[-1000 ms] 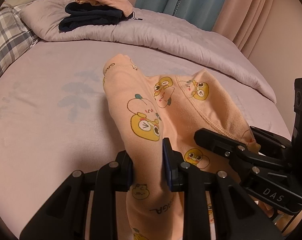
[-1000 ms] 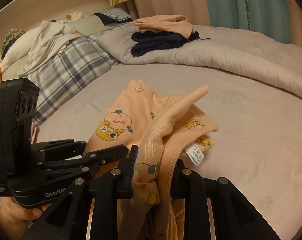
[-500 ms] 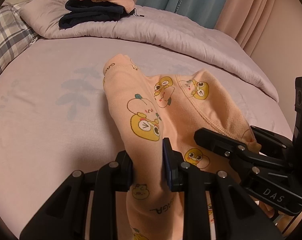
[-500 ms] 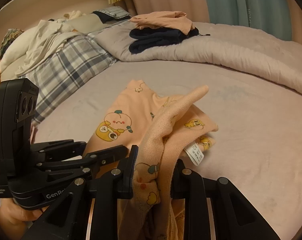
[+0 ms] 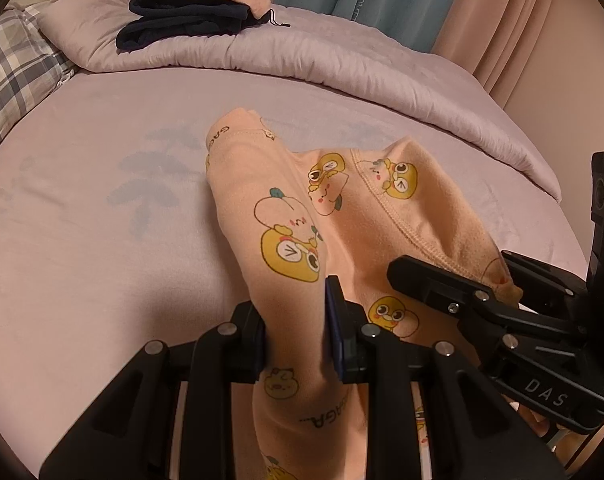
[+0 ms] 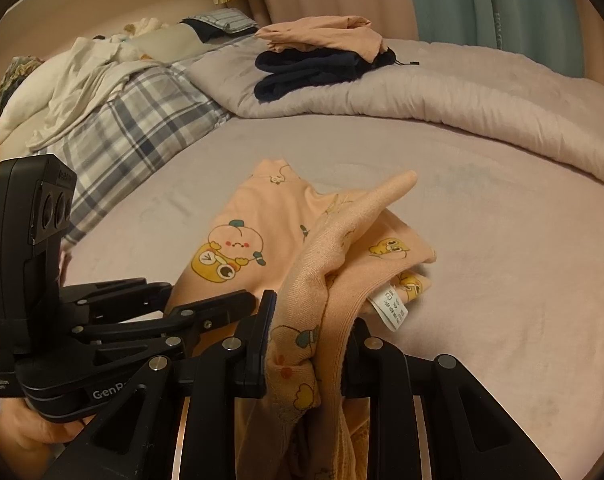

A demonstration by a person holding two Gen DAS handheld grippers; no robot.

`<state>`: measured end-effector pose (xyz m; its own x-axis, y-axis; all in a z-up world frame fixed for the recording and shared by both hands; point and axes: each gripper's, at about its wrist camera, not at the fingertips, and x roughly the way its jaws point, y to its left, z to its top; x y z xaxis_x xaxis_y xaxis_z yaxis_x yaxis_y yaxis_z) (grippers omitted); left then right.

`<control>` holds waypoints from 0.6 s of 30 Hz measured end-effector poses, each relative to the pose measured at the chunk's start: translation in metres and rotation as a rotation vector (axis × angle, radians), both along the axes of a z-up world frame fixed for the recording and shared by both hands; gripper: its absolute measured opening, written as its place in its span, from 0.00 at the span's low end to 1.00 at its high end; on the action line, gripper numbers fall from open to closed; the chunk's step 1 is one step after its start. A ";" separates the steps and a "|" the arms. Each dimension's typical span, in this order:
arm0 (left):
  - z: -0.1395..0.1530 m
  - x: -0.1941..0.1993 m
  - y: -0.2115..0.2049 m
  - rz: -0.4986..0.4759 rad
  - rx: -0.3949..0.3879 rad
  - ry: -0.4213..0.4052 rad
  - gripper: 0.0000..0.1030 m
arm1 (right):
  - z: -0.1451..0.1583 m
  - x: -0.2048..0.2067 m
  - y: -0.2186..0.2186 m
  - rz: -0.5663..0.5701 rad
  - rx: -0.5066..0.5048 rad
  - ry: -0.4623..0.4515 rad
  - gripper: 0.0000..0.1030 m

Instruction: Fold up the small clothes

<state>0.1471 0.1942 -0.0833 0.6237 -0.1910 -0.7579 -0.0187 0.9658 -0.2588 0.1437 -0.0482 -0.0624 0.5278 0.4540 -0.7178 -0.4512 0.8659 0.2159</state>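
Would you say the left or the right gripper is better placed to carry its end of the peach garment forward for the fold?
Probably the left gripper: it pinches a flat, smooth stretch of the peach garment, while the right gripper clamps a bunched waistband.

A small peach cartoon-print garment (image 5: 302, 216) (image 6: 261, 240) — yellow duck-like characters, stitched seams, a white care label (image 6: 390, 306) hanging from one edge — lies partly on the lilac bedsheet, its near edges lifted and bunched, its far end draped flat.

garment (image 5: 342, 216) on bed (image 5: 81, 240), quilt (image 5: 342, 64) behind
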 end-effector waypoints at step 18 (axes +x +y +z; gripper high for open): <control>-0.008 0.002 -0.002 0.004 0.004 0.023 0.24 | -0.006 0.004 0.001 -0.005 -0.004 0.022 0.26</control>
